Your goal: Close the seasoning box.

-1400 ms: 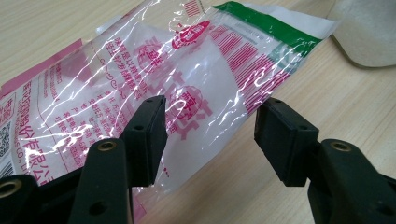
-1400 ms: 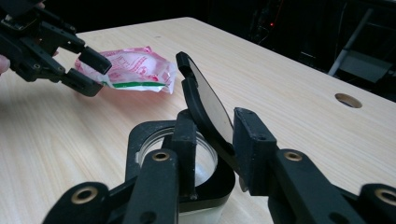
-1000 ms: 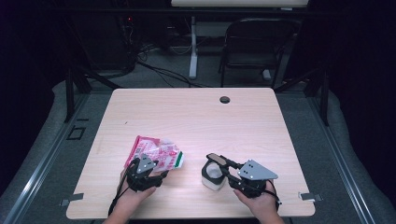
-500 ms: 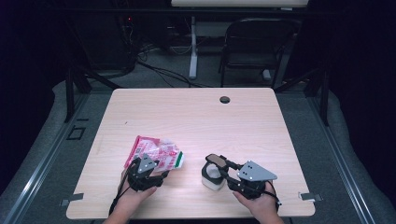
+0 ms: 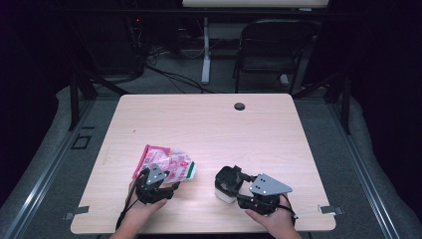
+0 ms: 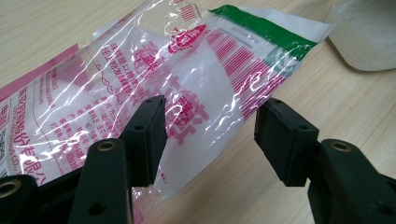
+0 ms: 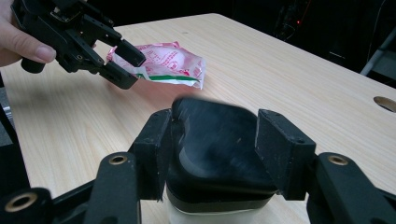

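Black-lidded white jar [image 5: 225, 185] sits low right of centre; right gripper [image 5: 233, 180] fingers have just been opening around it, left gripper [image 5: 160, 180] released over the pink bag [image 5: 166, 162].

A folding chair [image 5: 271, 47] and cables [image 5: 164, 72] sit beyond the wooden table [image 5: 209, 129]

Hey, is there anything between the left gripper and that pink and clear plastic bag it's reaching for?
Nothing visible. The left gripper has its jaws open right over the plastic bag, whose near edge already lies between them. The white container with the black lid stands apart, at the right gripper.
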Available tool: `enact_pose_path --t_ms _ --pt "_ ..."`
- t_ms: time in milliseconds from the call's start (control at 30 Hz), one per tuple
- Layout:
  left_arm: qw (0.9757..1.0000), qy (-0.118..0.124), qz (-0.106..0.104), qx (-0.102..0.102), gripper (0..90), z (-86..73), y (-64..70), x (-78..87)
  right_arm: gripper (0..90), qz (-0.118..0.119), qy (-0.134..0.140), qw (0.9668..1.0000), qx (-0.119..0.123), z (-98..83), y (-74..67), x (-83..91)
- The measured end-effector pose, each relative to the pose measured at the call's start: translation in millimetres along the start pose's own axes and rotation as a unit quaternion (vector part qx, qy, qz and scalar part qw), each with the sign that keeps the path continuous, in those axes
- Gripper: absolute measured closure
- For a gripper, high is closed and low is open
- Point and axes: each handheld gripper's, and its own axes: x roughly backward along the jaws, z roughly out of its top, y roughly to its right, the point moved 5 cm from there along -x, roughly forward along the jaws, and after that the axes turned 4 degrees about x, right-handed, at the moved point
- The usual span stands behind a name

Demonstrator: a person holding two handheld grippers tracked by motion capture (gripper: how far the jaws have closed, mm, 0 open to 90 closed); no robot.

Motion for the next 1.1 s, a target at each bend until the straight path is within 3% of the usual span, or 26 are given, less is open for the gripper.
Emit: enact_pose_path --t_ms 1100 --pt "0.9998 0.015 -0.009 0.004 43.6 5.7 3.0 7.2 44.5 -0.007 -0.007 0.9998 -0.019 -5.2 6.0 -2.0"
